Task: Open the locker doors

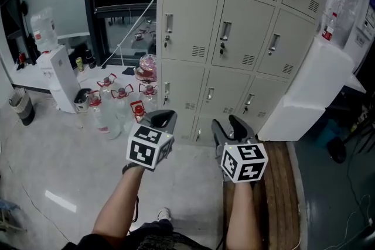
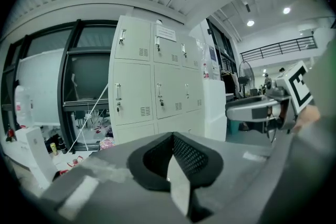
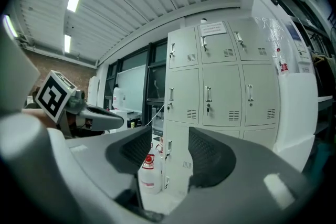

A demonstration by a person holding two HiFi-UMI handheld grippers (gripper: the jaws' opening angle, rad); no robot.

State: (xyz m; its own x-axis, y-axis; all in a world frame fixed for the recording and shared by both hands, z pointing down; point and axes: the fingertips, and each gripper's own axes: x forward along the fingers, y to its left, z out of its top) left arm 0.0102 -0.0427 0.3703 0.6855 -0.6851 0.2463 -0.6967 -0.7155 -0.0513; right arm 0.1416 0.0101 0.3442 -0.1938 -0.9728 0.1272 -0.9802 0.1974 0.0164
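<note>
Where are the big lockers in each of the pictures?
Head view: the lockers fill the top, centre to right.
Left gripper view: the lockers stand left of centre.
Right gripper view: the lockers fill the centre and right.
Shared landmark: the white block just right of the lockers.

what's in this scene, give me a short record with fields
lockers: pale, all doors in view shut
left gripper: fingers together, holding nothing
right gripper: fingers apart, nothing between them
contact: neither gripper touches the lockers
floor: water bottles left of the lockers
task: no door opened yet
</note>
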